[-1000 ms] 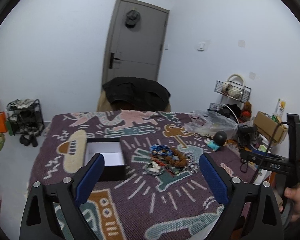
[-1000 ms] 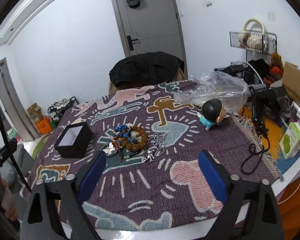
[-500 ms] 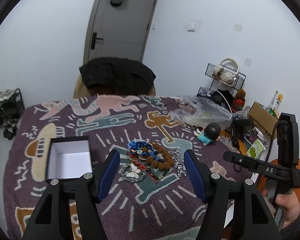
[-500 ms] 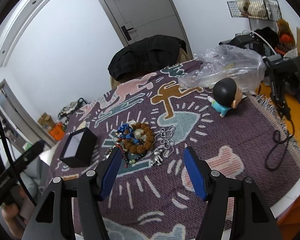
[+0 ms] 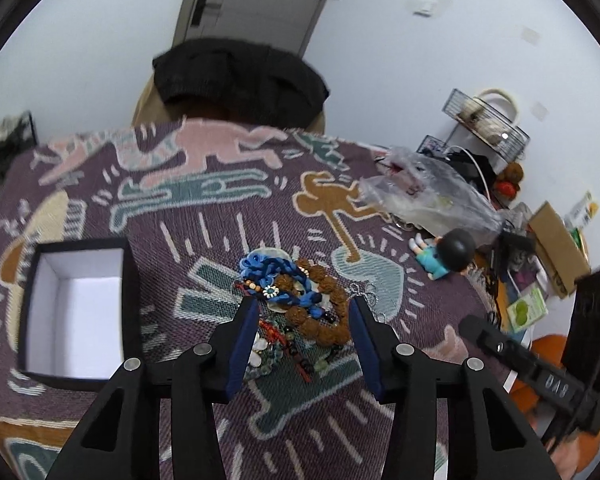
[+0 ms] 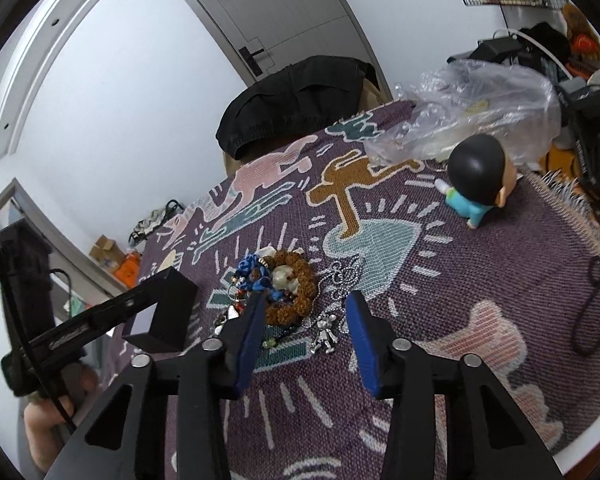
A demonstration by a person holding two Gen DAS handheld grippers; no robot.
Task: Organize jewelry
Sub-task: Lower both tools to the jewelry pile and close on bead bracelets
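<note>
A pile of jewelry lies mid-table on the patterned cloth: a blue cord bracelet, a brown bead bracelet and dark bead strings. In the right wrist view the pile shows with a silver chain and a silver bear charm. An open black box with a white inside stands left of the pile; it also shows in the right wrist view. My left gripper is open, above the pile. My right gripper is open, above the pile's right side.
A small figurine in a blue suit and a crumpled clear plastic bag lie at the table's far right. A chair with a black jacket stands behind the table. A black cord lies near the right edge.
Both grippers have come forward and down toward the jewelry pile, and their jaws have narrowed from wide open. The pile and box have not moved.
</note>
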